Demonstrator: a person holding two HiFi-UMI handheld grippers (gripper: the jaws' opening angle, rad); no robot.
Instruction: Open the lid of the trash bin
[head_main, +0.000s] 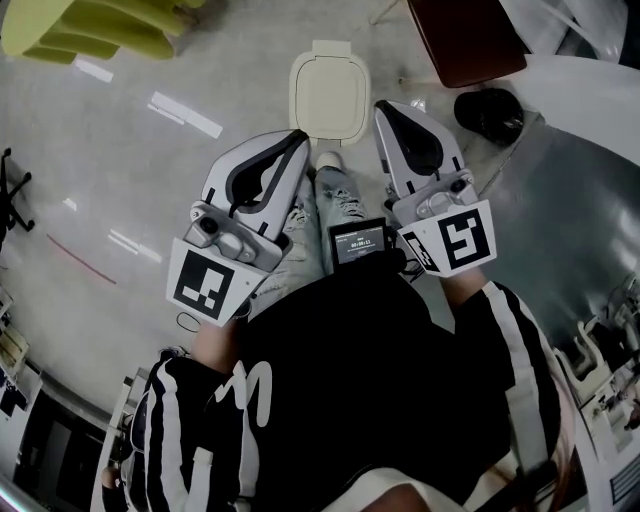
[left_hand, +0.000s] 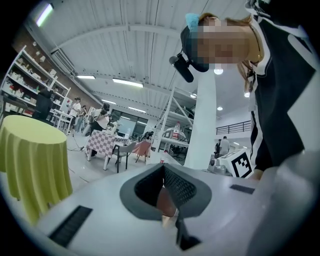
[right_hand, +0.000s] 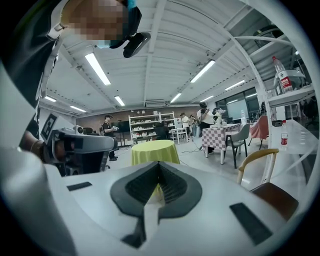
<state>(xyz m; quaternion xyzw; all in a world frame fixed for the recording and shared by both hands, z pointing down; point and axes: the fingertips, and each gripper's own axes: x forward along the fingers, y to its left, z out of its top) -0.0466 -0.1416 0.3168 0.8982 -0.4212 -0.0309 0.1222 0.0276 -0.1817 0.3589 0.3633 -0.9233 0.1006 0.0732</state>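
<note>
I hold both grippers out over the floor (head_main: 120, 180), pointing away from me. The lid (head_main: 330, 95) of the trash bin lies far ahead between them, cream, a rounded square seen from straight above, flat down on the bin, which it hides. A small tab sticks out at its far edge.

My left gripper (head_main: 300, 135) sits near and left of the lid, its tip close to the lid's near left corner but not touching. In the left gripper view its jaws (left_hand: 163, 166) are clenched, the ribbed dark pads meeting at the tip with nothing caught between them. My right gripper (head_main: 383, 105) sits just right of the lid, its tip beside the lid's right edge, also apart from it. In the right gripper view its jaws (right_hand: 159, 163) are pressed together as well, and empty.

My shoe (head_main: 330, 160) stands just near the lid, with my jeans leg (head_main: 335, 200) running back to me between the two grippers. A small screen (head_main: 358, 243) hangs at my chest.

A yellow-green table (head_main: 90, 25) stands far left; it also shows in the left gripper view (left_hand: 30, 160) and, beyond the clenched tips, in the right gripper view (right_hand: 152, 150). A brown chair seat (head_main: 465, 35) is far right, with a black round thing (head_main: 488, 112) just near it on the floor
</note>
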